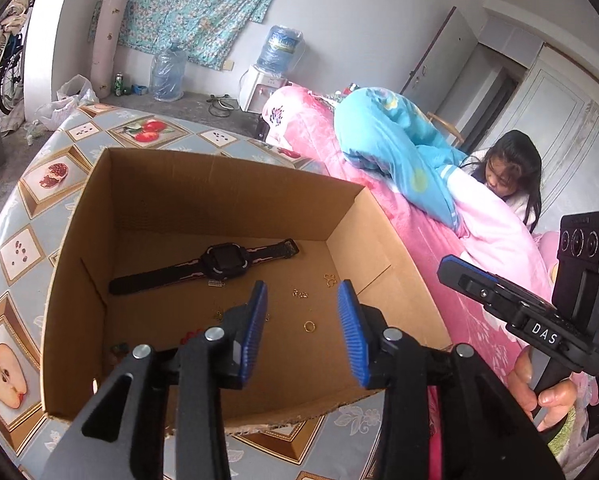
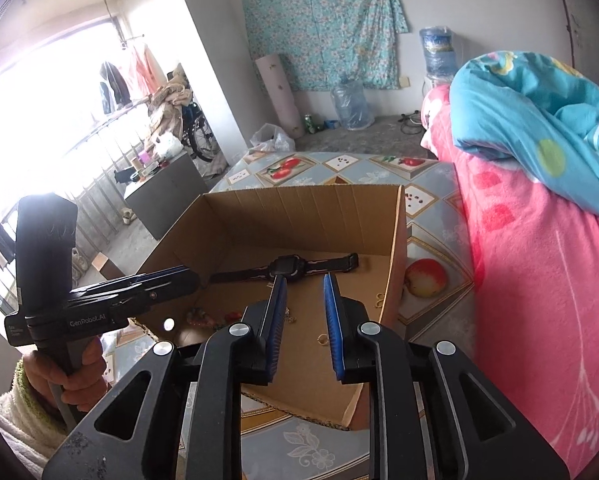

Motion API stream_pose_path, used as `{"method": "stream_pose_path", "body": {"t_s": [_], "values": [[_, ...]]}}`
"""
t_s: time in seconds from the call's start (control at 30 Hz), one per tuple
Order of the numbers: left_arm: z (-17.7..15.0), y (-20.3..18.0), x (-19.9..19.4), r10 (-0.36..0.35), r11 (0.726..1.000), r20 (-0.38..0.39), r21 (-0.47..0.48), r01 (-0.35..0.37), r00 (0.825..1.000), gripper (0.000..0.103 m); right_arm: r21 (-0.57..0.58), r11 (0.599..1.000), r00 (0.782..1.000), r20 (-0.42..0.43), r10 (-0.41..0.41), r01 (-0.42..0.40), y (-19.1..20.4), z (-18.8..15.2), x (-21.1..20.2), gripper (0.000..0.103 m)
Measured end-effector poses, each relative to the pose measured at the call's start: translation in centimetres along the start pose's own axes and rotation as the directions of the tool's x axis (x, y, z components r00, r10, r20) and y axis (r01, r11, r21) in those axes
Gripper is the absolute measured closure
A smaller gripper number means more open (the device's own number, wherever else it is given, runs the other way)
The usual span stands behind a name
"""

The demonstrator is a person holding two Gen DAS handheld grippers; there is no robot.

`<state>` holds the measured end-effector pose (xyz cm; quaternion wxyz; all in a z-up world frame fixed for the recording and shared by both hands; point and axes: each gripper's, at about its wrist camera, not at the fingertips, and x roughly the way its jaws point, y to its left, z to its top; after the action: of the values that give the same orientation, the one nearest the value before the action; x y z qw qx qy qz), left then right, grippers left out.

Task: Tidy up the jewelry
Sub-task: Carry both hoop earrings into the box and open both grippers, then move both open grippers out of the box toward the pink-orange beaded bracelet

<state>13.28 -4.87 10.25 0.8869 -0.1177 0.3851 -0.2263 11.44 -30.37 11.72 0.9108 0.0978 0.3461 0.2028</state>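
Note:
An open cardboard box [image 1: 203,188] stands on a table with a fruit-print cloth [image 1: 31,248]. On its floor lie a black watch [image 1: 219,266], a gold ring [image 1: 310,326], small gold earrings [image 1: 300,293] and a red beaded piece [image 1: 189,336]. My left gripper [image 1: 301,300] is open and empty above the box's near side. My right gripper [image 2: 304,285] is open and empty over the box [image 2: 299,204], with the watch [image 2: 287,268] just beyond its fingertips. Each gripper shows in the other's view: the right one [image 1: 451,268] and the left one [image 2: 187,276].
A bed with a pink blanket [image 1: 411,232] and a blue quilt [image 1: 395,140] lies right of the table. A person [image 1: 511,172] lies on it. Water jugs [image 1: 167,72] and a dispenser [image 1: 259,88] stand by the far wall.

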Motion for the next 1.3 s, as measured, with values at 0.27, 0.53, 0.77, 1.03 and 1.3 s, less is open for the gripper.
{"method": "stream_pose_path", "body": {"t_s": [0.27, 0.53, 0.77, 1.03, 1.3], "values": [[-1.5, 1.3, -7.5, 0.007, 0.999, 0.119, -0.034, -0.003, 0.993, 0.062, 0.052, 0.998, 0.996, 0.082, 0.023, -0.028, 1.2, -1.6, -3.9, 0.076], [-6.2, 5.6, -14.0, 0.234, 0.971, 0.167, -0.099, -0.22, 0.958, 0.049, 0.001, 0.993, 0.992, 0.043, 0.121, -0.121, 5.3, -4.3, -4.1, 0.069], [-11.0, 10.8, -12.0, 0.475, 0.872, 0.024, -0.144, -0.467, 0.88, 0.047, -0.027, 0.977, 0.958, -0.203, 0.202, -0.212, 11.3, -7.2, 3.8, 0.068], [-12.6, 12.9, -6.9, 0.552, 0.833, -0.038, -0.026, -0.553, 0.833, 0.043, -0.055, 0.973, 0.932, -0.302, 0.199, -0.226, 14.5, -7.9, 7.0, 0.061], [-14.1, 8.4, -1.7, 0.483, 0.871, -0.094, 0.145, -0.468, 0.87, 0.043, -0.029, 0.992, 0.944, -0.31, 0.108, -0.123, 11.4, -7.9, 6.9, 0.059]]}}
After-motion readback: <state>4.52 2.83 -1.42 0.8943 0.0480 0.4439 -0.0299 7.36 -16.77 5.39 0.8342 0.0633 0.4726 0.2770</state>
